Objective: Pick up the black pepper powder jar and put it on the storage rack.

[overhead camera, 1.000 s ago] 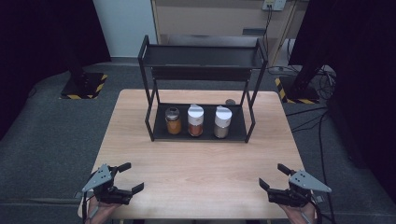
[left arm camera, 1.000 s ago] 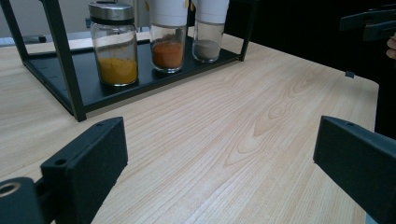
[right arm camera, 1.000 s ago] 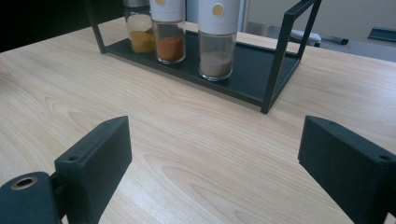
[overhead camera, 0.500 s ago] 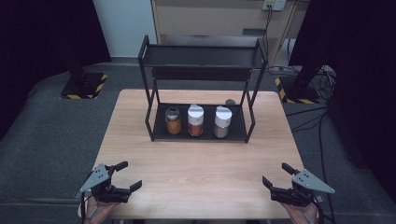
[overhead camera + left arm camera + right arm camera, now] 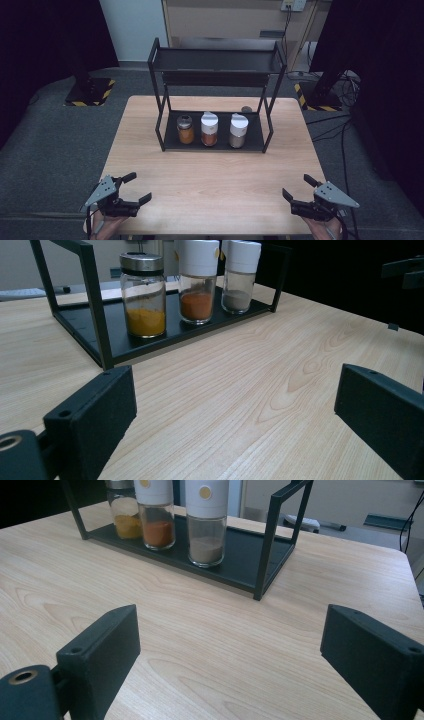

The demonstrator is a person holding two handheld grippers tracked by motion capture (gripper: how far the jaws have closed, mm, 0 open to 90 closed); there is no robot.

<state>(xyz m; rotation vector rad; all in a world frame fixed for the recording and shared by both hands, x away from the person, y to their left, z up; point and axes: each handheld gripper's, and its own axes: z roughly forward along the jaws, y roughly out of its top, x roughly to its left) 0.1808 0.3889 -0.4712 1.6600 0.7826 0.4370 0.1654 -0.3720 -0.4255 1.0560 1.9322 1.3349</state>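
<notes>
A pale wooden desk (image 5: 215,185) carries a black rack (image 5: 215,142) holding three spice jars (image 5: 209,129) packed close together. Both tools, left tool (image 5: 134,189) and right tool (image 5: 296,191), hover released near the front edge, well apart from the jars. A wide reach could topple neighbouring jars.

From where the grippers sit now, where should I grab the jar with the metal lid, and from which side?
Grip the metal-lidded jar around its glass body just below the lid, coming from the open front of the rack. It stands upright at the row's left end; the orange jar crowds its right, so the left gripper, jaws open, likely suits best.
</notes>
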